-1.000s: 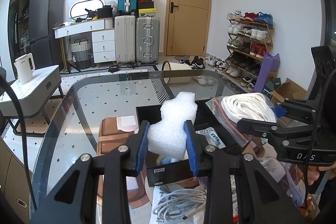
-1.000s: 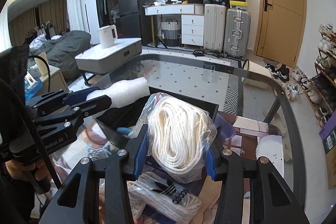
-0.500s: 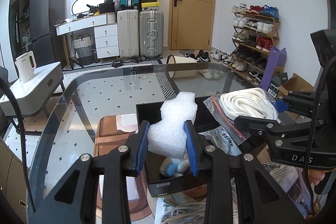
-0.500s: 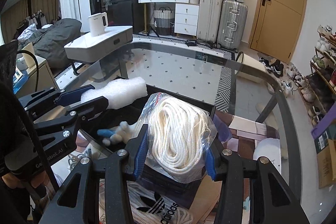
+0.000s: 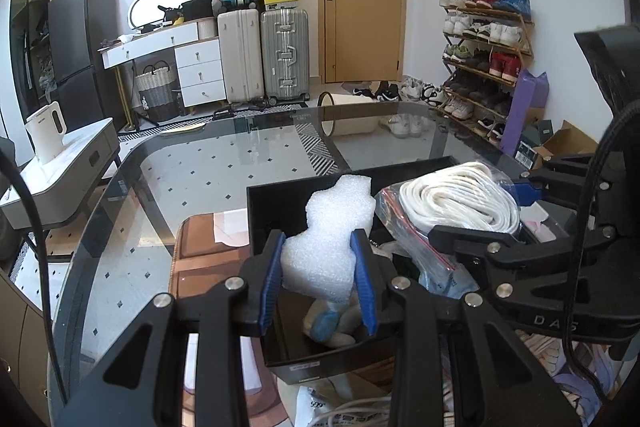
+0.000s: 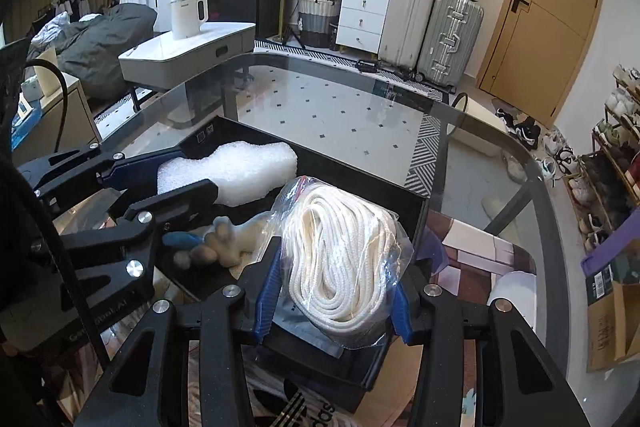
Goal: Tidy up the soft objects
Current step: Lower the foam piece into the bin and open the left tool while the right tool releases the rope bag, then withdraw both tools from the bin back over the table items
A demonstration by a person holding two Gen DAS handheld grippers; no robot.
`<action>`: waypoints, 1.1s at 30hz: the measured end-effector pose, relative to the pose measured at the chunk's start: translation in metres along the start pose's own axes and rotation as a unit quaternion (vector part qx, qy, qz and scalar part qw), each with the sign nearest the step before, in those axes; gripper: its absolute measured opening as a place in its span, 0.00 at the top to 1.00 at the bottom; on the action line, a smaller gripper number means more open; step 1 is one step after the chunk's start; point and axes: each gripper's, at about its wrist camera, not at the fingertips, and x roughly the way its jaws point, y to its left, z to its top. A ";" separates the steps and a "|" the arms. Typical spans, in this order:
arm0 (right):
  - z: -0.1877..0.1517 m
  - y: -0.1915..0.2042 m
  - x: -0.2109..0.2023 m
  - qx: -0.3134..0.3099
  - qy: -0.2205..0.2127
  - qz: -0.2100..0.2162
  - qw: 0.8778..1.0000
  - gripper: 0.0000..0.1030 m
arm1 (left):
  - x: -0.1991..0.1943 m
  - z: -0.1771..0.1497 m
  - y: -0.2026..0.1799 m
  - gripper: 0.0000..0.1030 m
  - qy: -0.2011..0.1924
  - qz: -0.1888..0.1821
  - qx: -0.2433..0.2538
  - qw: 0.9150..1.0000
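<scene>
Left wrist view: my left claw (image 5: 318, 281) pinches the white foam block (image 5: 330, 247) over the black open box (image 5: 260, 211); my right claw (image 6: 332, 291) clamps the clear bag of white rope (image 6: 344, 251) beside it. With 2 claws crowding 1 box, they could collide, or the slippery bag could slide out.

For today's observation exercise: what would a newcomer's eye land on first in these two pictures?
Probably the white foam piece pinched in the left gripper and the bagged coil of white rope clamped in the right gripper, both over a black box on the glass table. A small plush toy lies inside.
</scene>
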 end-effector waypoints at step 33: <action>-0.046 -0.044 -0.083 0.083 -0.075 0.029 0.993 0.01 | -0.071 -0.011 0.016 0.00 -0.036 -0.023 -0.045 0.998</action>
